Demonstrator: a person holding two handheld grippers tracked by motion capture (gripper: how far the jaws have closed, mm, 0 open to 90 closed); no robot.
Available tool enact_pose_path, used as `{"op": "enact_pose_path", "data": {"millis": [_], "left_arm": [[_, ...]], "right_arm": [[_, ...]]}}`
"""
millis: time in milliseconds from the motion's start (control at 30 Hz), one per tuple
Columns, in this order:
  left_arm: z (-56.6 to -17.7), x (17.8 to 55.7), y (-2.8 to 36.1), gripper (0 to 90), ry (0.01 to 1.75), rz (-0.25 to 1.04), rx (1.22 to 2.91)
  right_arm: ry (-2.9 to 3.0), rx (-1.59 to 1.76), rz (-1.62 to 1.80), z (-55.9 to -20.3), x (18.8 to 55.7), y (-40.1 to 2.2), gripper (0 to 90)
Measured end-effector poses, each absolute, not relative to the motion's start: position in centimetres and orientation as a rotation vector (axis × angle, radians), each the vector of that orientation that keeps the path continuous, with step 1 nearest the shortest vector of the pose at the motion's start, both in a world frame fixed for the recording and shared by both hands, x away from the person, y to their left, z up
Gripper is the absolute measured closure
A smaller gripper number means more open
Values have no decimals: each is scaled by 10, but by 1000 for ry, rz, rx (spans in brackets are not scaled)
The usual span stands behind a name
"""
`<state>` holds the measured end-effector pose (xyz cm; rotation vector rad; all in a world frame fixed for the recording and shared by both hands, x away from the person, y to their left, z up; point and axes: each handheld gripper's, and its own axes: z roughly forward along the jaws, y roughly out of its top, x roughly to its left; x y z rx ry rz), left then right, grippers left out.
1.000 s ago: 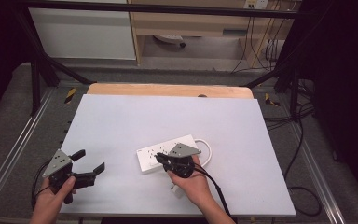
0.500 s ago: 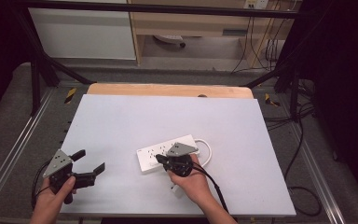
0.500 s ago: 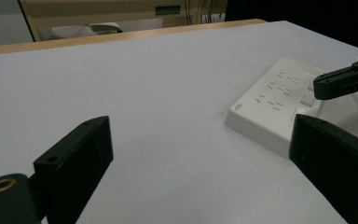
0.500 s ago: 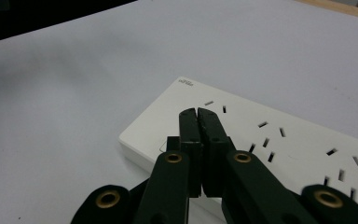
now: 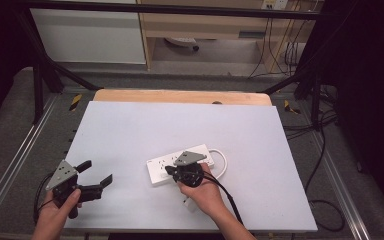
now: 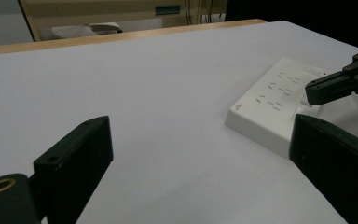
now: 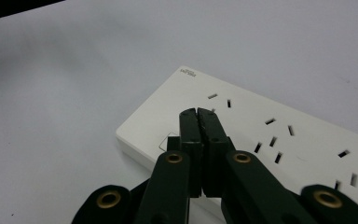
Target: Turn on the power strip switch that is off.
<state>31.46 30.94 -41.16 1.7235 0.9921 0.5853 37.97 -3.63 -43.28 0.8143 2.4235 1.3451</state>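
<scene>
Power strip lies flat on the white desk, near the front edge, a little right of centre, long axis running roughly left to right. Its white cord loops off the right end.

Right gripper sits over the strip's front edge, jaws pressed together with nothing between them; in the right gripper view the closed tips rest above the strip's top face beside a small square switch, touching or just above, I cannot tell which.

Left gripper hovers near the front-left corner of the desk, well apart from the strip, jaws spread wide and empty. In the left gripper view the strip shows between and beyond its jaws.

Handling, as judged: rigid plastic shell, light, smooth and likely slippery on this surface; a push on one end would probably slide or pivot it. Best hold looks to be across the short width, jaws on the two long side walls near the middle. The cord is soft and will drag; it gives a poor grip.
</scene>
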Motion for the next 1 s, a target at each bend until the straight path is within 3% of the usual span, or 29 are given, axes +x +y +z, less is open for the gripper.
{"op": "enact_pose_path", "data": {"millis": [1000], "left_arm": [[-412,315,309,62,992,585,1728]], "right_arm": [[2459,829,1297,-438,385,-31,896]]}}
